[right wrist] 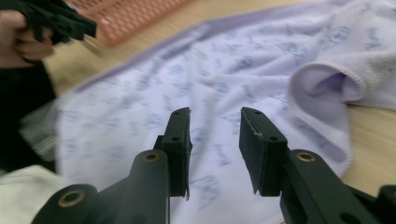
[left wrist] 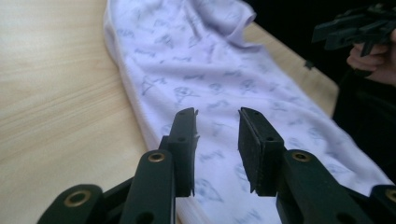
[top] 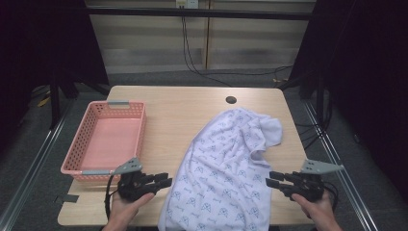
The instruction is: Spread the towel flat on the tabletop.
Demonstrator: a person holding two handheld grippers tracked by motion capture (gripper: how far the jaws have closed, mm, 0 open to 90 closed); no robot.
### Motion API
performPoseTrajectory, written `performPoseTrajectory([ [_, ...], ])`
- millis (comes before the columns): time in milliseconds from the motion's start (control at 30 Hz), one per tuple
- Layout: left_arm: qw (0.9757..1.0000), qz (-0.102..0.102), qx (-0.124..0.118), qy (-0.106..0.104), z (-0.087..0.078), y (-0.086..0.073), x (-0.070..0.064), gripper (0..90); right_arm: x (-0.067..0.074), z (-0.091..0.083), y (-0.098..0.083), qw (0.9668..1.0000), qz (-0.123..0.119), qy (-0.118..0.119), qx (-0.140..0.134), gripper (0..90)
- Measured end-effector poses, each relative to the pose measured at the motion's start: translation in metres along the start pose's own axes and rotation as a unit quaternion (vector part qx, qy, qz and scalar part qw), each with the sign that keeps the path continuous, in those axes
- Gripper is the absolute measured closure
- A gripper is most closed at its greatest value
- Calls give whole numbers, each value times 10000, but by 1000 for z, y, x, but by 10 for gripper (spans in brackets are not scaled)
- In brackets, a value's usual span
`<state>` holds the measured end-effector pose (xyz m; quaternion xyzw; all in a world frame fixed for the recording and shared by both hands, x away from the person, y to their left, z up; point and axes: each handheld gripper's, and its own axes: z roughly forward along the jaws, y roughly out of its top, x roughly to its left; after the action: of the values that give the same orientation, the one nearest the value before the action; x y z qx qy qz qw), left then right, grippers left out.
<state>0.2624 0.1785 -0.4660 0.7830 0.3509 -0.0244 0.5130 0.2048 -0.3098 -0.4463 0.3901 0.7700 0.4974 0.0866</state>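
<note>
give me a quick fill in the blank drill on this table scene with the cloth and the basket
1. The basket at the left of the table is ____ in colour.
2. The white cloth is printed with small ____ figures.
3. Inside, the basket is ____.
4. The fingers of the left gripper and the right gripper stand ____, with nothing clamped between them.

Missing words: pink; blue; empty; apart

Parted right tool (right wrist: 215, 116) above patterned white cloth (right wrist: 243, 65), pink basket (right wrist: 135, 16) beyond
</note>
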Motion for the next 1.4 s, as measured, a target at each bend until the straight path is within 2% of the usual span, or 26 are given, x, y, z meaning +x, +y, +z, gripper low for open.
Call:
performPoseTrajectory([
  [67, 9996, 24, 255, 71, 15, 3, 9, 660, -10, 16, 2, 9999, 12, 21, 163, 637],
  [100, 9993, 32, 322, 197, 21, 4, 11, 646, -14, 23, 1, 9997, 10, -49, 252, 623],
  [133, 9989, -6, 368, 276, 25, 4, 14, 636, -17, 30, 0, 9993, -16, -98, 368, 612],
  [200, 9986, -125, 430, 282, 29, 4, 17, 587, -23, 42, -3, 9977, -101, -216, 636, 576],
  [267, 9976, -14, 566, 401, 34, 3, 20, 577, -27, 50, -8, 9963, -99, -263, 811, 570],
  [333, 9960, -20, 756, 482, 41, 2, 25, 579, -31, 55, -13, 9949, -119, -313, 947, 555],
  [400, 9941, 26, 941, 538, 48, 0, 28, 615, -32, 57, -16, 9932, -173, -408, 1074, 553],
  [433, 9929, 78, 1052, 548, 50, 0, 29, 671, -32, 58, -17, 9924, -196, -440, 1128, 550],
  [500, 9922, 155, 1104, 565, 50, -1, 29, 829, -32, 60, -18, 9905, -244, -496, 1260, 552],
  [533, 9922, 116, 1113, 552, 49, -2, 27, 881, -32, 60, -19, 9905, -290, -501, 1246, 558],
  [633, 9938, -11, 1023, 439, 38, -3, 21, 890, -31, 60, -20, 9906, -303, -515, 1229, 646],
  [700, 9956, -20, 842, 417, 25, -6, 14, 890, -29, 60, -20, 9908, -275, -463, 1241, 720],
  [767, 9964, -154, 756, 362, 10, -12, 9, 891, -29, 61, -20, 9908, -253, -381, 1271, 796],
  [800, 9965, -191, 721, 388, 4, -15, 7, 891, -28, 61, -20, 9908, -214, -342, 1294, 834],
  [833, 9971, -192, 665, 329, -5, -19, 4, 890, -29, 62, -20, 9908, -221, -270, 1306, 862],
  [900, 9973, -247, 592, 358, -19, -28, -1, 890, -24, 61, -21, 9901, -208, -139, 1380, 881],
  [967, 9975, -179, 595, 342, -32, -36, -5, 888, -19, 59, -22, 9885, -240, -18, 1492, 885],
  [1067, 9986, -223, 382, 298, -46, -36, -6, 882, -8, 51, -25, 9854, -307, 149, 1666, 886],
  [1100, 9987, -114, 341, 351, -47, -35, -6, 833, -5, 46, -25, 9853, -368, 150, 1660, 886],
  [1167, 9990, -123, 273, 343, -46, -35, -1, 742, -3, 37, -24, 9887, -301, 147, 1463, 878],
  [1233, 9991, -114, 217, 338, -39, -31, 1, 724, -4, 30, -22, 9912, -272, 85, 1296, 853],
  [1300, 9993, 129, 242, 266, -28, -22, 1, 688, -8, 27, -21, 9931, -197, 49, 1158, 756],
  [1400, 9990, 231, 362, 101, -2, -5, 2, 661, -14, 27, -18, 9948, -116, -15, 1016, 649],
])
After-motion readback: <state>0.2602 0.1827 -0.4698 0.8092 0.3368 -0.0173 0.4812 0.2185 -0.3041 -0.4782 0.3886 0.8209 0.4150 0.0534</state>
